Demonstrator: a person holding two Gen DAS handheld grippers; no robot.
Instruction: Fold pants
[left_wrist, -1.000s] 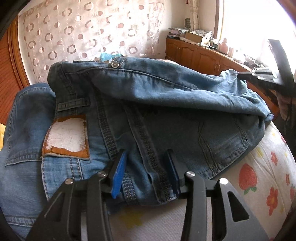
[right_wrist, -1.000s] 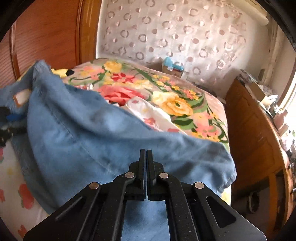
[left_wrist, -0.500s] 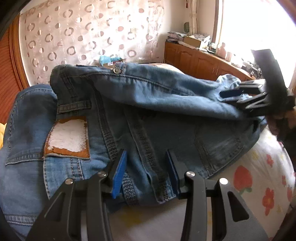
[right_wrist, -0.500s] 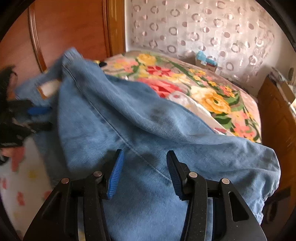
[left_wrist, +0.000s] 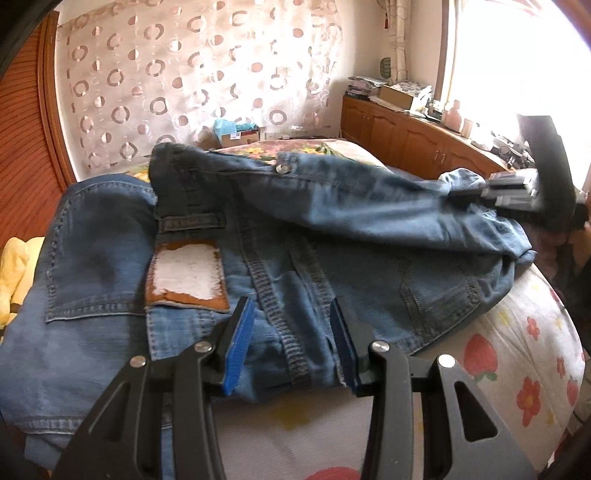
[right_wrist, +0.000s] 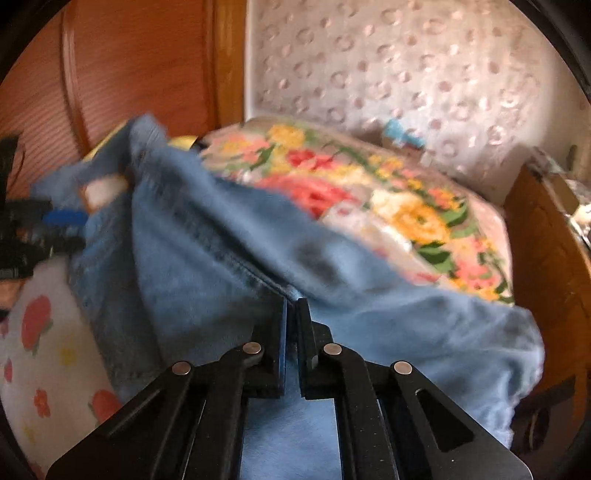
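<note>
Blue jeans (left_wrist: 303, 236) heaped on a bed (left_wrist: 517, 350) with a strawberry-print sheet, leather waistband patch (left_wrist: 186, 275) facing up. Left tongs (left_wrist: 291, 334) spread apart, straddling the waistband edge. Right tongs (right_wrist: 291, 317) pinched together on a denim fold. Floral blanket (right_wrist: 388, 199) behind.

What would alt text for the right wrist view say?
Black gripper pinches a fold of blue jeans spread over a bed, with a flowered blanket behind. The picture is blurred.
</note>
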